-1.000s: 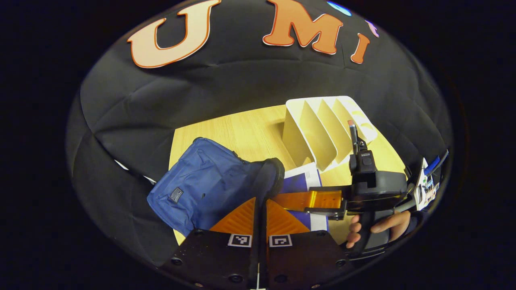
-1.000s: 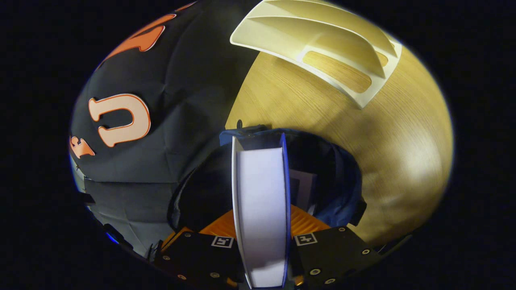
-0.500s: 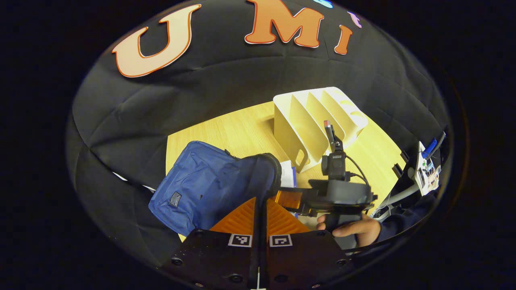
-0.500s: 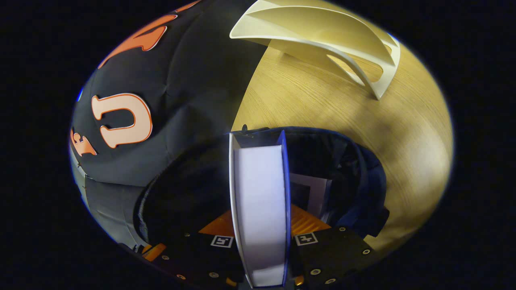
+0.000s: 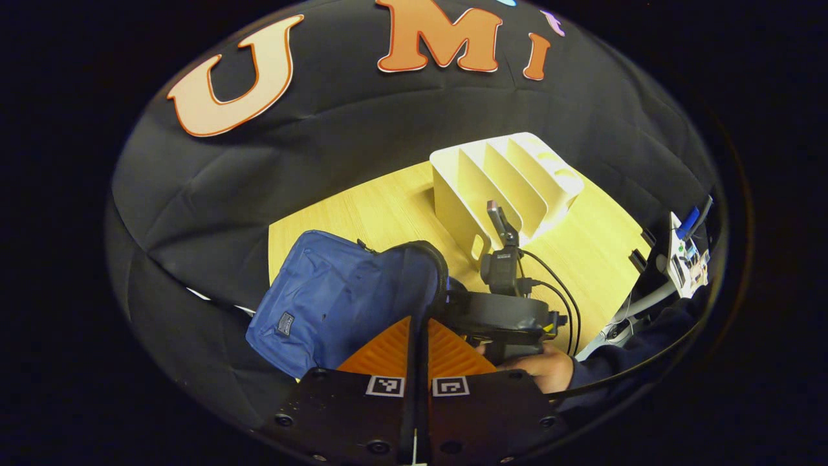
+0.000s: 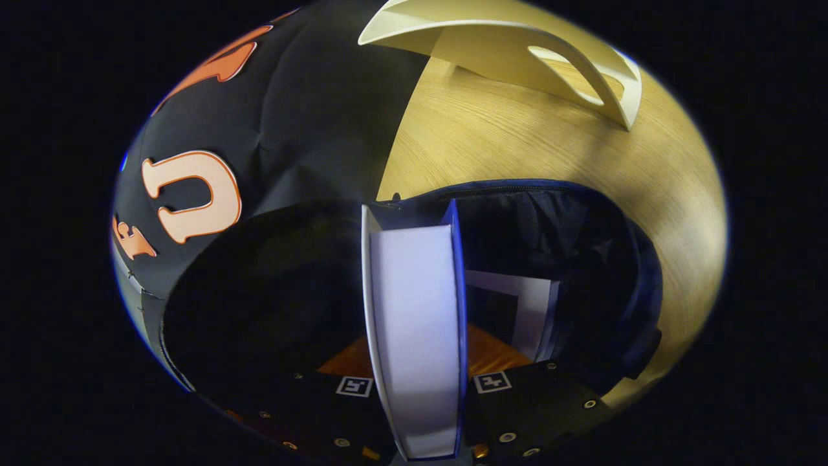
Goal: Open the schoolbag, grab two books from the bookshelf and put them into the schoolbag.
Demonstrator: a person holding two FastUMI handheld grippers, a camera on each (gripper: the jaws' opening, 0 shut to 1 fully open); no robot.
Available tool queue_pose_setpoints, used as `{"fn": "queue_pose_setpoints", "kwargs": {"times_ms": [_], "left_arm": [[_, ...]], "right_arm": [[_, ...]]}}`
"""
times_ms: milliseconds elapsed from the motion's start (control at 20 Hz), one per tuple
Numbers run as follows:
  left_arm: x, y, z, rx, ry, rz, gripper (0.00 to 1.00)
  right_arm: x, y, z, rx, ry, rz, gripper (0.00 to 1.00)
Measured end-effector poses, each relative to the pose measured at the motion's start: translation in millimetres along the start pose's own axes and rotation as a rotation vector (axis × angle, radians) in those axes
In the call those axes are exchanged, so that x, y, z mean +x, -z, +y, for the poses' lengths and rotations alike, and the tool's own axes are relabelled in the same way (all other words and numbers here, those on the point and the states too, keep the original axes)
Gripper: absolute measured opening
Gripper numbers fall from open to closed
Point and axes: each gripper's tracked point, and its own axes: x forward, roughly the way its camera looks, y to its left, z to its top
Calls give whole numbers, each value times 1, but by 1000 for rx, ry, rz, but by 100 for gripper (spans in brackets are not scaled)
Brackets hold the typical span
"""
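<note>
The blue schoolbag [image 5: 330,298] lies on the wooden table [image 5: 362,207] with its mouth facing right. My left gripper [image 5: 418,333] is shut on the dark rim of that mouth, holding it up. My right gripper [image 6: 417,353] is shut on a white-paged, blue-covered book [image 6: 417,323], held edge-on and pushed into the schoolbag's [image 6: 582,246] dark opening. A second book [image 6: 524,310] lies inside, to the right. In the left gripper view the right gripper's body [image 5: 504,310] and a hand [image 5: 543,369] sit at the bag mouth, its fingers hidden inside. The cream bookshelf [image 5: 504,175] stands behind with bare slots.
The bookshelf [image 6: 517,45] stands on the table [image 6: 517,149] beyond the bag. Cables run from the right gripper across the table. A small device [image 5: 686,259] on a stand sits at the table's right edge, by a dark sleeve [image 5: 621,362].
The right gripper has carried the book further into the schoolbag; the bag's mouth now looms larger around it. The left gripper keeps holding the rim, drawn back slightly.
</note>
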Motion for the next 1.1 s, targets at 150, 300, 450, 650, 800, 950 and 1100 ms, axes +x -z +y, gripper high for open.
{"fn": "queue_pose_setpoints", "kwargs": {"times_ms": [150,300,450,650,800,950,1100], "left_arm": [[-1,1,-1,-1,3,6,2],[0,1,-2,24,-18,9,2],[-1,-3,1,-22,-21,-7,2],[-6,-9,25,-112,-48,-43,2],[0,-20,32,-161,-45,-65,2],[2,-17,31,-177,-43,-72,2],[6,-15,28,-191,-40,-72,2]], "right_arm": [[12,0,0,17,-15,-4,42],[22,-1,0,9,-31,-10,52],[24,4,-1,35,-18,25,43],[8,12,-16,-31,157,81,63],[-12,30,-20,-176,243,182,85],[-38,48,-25,-304,309,297,97],[-62,55,-36,-425,348,352,96]]}}
